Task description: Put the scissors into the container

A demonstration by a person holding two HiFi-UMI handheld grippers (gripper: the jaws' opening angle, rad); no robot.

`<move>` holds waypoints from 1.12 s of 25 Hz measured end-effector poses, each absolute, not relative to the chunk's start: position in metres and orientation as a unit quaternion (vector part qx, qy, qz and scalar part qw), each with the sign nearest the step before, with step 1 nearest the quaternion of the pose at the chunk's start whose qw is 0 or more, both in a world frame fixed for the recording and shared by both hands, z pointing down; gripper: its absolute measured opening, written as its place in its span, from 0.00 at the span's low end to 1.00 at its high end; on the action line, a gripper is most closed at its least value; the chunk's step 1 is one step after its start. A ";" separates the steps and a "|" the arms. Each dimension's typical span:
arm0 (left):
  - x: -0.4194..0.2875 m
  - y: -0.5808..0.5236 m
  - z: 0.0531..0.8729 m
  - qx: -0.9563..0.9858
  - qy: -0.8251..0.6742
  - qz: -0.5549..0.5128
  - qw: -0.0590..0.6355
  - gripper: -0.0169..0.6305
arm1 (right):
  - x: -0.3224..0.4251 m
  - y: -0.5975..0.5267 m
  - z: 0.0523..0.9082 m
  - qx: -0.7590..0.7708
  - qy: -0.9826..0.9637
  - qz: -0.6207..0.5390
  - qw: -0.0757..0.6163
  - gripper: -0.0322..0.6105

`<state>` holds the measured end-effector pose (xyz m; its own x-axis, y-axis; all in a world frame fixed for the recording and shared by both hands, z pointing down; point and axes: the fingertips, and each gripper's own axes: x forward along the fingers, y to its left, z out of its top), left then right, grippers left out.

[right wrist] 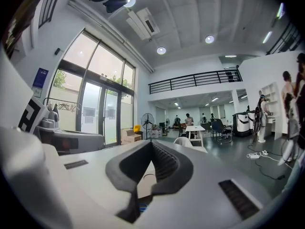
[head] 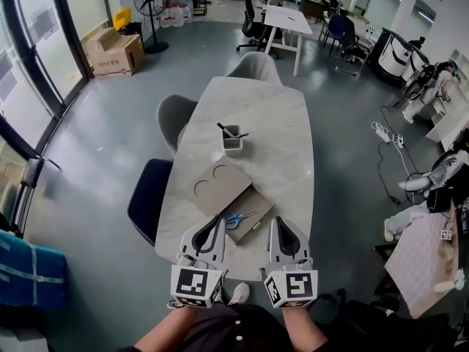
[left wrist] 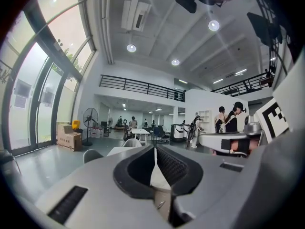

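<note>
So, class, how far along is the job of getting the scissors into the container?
Done: nothing yet. The scissors lie flat on the brown boards, well apart from the container further up the table. In hand: nothing. The left tongs and right tongs are both shut and empty, near the scissors. Left: grasp, carry, drop in.
</note>
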<state>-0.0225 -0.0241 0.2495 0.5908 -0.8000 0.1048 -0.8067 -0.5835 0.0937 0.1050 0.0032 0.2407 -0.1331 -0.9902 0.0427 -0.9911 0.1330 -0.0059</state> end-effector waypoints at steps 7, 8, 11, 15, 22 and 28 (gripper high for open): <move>-0.024 -0.024 0.249 0.888 -0.455 0.027 0.063 0.06 | 0.105 0.005 0.245 0.658 -0.752 0.021 0.017 0.05; -0.024 -0.024 0.249 0.888 -0.455 0.027 0.063 0.07 | 0.104 0.005 0.245 0.657 -0.753 0.021 0.018 0.04; -0.026 -0.023 0.249 0.887 -0.456 0.025 0.066 0.07 | 0.101 0.005 0.244 0.654 -0.756 0.013 0.027 0.05; -0.027 -0.022 0.249 0.887 -0.457 0.022 0.065 0.07 | 0.101 0.006 0.242 0.655 -0.755 0.012 0.021 0.04; -0.028 -0.020 0.248 0.885 -0.461 0.021 0.062 0.07 | 0.101 0.008 0.245 0.655 -0.755 0.016 0.018 0.04; -0.028 -0.017 0.247 0.885 -0.461 0.023 0.063 0.07 | 0.101 0.011 0.244 0.653 -0.757 0.015 0.021 0.04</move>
